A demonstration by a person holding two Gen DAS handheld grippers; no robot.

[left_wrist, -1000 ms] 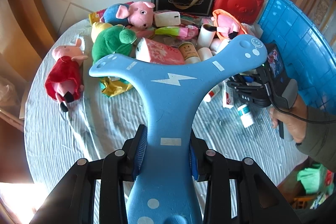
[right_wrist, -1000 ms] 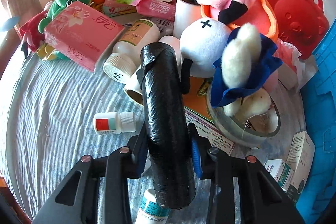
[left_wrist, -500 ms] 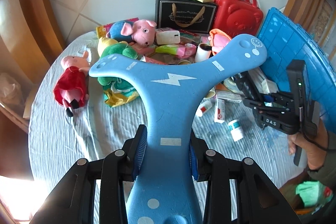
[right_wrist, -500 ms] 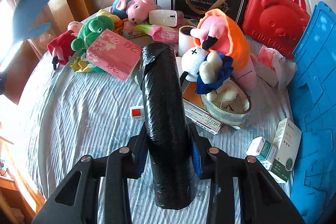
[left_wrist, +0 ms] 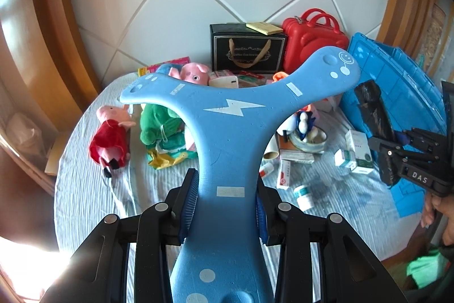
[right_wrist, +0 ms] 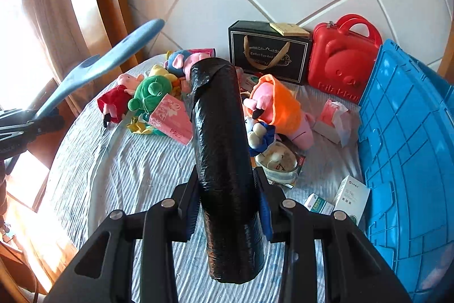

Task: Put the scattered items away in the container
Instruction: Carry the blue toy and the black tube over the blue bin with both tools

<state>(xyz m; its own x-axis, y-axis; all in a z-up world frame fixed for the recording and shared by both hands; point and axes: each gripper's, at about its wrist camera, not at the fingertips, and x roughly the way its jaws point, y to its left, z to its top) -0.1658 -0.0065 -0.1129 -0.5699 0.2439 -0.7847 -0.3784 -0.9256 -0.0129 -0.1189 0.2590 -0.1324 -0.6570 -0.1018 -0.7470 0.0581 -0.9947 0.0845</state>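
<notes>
The blue crate (right_wrist: 408,161) stands at the right edge of the striped table (right_wrist: 127,169), with the scattered toys and boxes beside it. The left gripper (left_wrist: 227,196) is clamped on the stem of the blue boomerang (left_wrist: 235,115), held above the table. The right gripper (right_wrist: 227,206) is clamped on the black roll (right_wrist: 224,149), held above the table near the crate.

The left gripper (left_wrist: 224,203) has both pads pressed on a blue boomerang (left_wrist: 235,115) between them. The right gripper (right_wrist: 227,206) is clamped around a black roll (right_wrist: 224,149) sticking out past its fingertips.
</notes>
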